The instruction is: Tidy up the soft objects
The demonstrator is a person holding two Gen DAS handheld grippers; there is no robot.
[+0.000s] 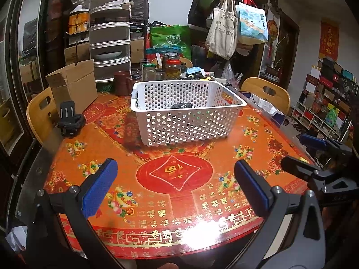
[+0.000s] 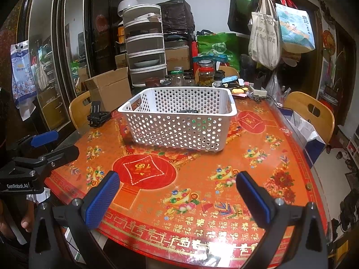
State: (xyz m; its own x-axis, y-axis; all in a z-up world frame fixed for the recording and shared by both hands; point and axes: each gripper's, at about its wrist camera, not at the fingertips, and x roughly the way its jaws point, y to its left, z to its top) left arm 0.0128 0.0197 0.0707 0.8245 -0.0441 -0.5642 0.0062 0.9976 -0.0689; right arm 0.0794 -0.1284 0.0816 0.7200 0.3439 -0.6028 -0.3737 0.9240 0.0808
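Note:
A white perforated basket (image 1: 186, 121) (image 2: 179, 125) stands on the red and orange tablecloth past the table's middle. Inside it lies a dark soft object (image 1: 182, 105) (image 2: 188, 111); only its top shows over the rim. My left gripper (image 1: 175, 179) hovers open above the near part of the table, nothing between its blue pads. My right gripper (image 2: 177, 186) is open too and holds nothing, well short of the basket. In the left wrist view, the right gripper (image 1: 301, 150) shows at the right edge. The left gripper (image 2: 56, 143) shows at the left edge of the right wrist view.
A black folding stand (image 1: 70, 121) (image 2: 97, 113) sits at the table's left edge by a cardboard box (image 1: 71, 87) (image 2: 108, 87). Jars (image 1: 172, 67) (image 2: 205, 74) and clutter line the back. Wooden chairs (image 1: 267, 92) (image 2: 309, 109) flank the table. Bags (image 1: 224, 33) hang behind.

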